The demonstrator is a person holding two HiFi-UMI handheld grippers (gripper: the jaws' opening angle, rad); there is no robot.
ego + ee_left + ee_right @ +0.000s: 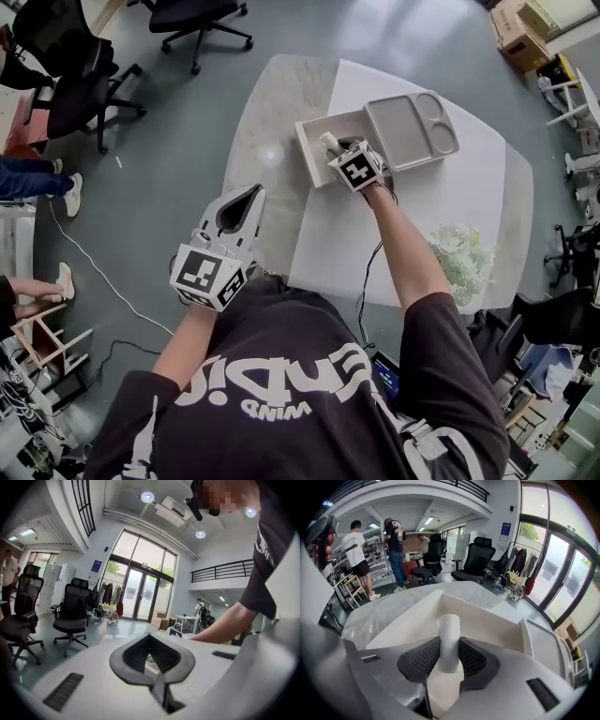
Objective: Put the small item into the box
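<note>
**Clearance below the right-hand jaws decides the drop**

Broad white table (469, 202) carries everything that matters. Near its far left edge sits the open cream rectangular box (312, 148), with a grey moulded tray with two round hollows (403, 131) lying against its right side.

The right gripper (336, 148) reaches out over the box. Its ribbed dark pads are pressed onto the small white cylindrical item (449, 637). The item's long axis runs along the jaws, so its blunt end pokes out past the pads and points into the box's hollow (487, 616). The walls rise on both sides of it in the right gripper view. The item therefore looks to be already over the opening rather than beside it. I cannot tell whether its tip touches the box floor.

The left gripper (251, 195) hangs well back, off the table and close to the person's body. Its jaws meet at the tips with nothing between them. It is much the farther of the two and plays no part here.

To my eye the coming move needs only the right jaws to part, perhaps after a slight lowering.
</note>
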